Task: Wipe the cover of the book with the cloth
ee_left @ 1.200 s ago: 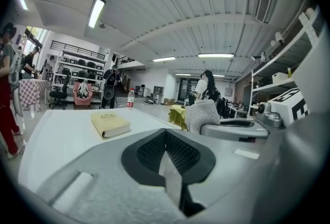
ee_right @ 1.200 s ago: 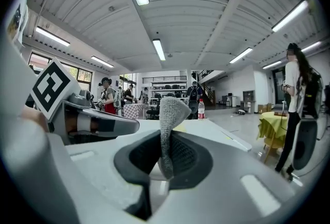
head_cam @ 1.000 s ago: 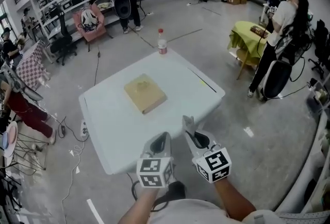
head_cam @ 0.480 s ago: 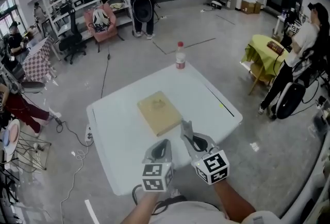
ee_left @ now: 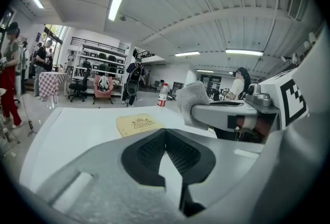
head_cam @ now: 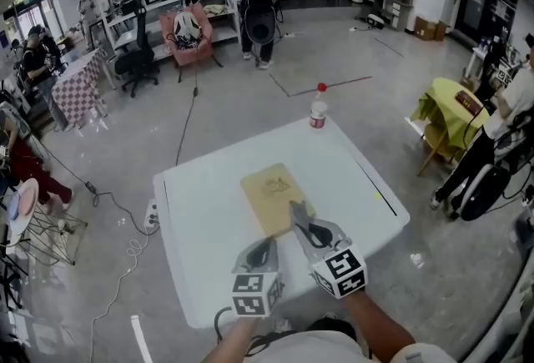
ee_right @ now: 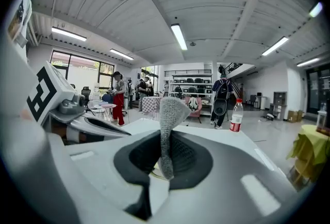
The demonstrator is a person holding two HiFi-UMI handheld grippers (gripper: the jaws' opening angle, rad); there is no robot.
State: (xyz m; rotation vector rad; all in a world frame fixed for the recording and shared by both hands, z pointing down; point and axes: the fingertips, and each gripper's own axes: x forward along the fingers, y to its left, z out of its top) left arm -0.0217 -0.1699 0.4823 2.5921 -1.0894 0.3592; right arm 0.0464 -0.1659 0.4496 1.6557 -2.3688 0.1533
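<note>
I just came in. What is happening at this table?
A person holds a gripper in each hand over a white table. The right gripper is shut on a grey knitted cloth, at the near edge of a tan book; the cloth looks not yet on the cover. The left gripper is shut and empty.

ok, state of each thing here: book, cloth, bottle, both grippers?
book: closed, flat on the table, cover up.
cloth: pinched, standing up between the fingers.
bottle: upright, capped, at the far edge.
left gripper: shut, empty.
right gripper: shut on the cloth.
</note>
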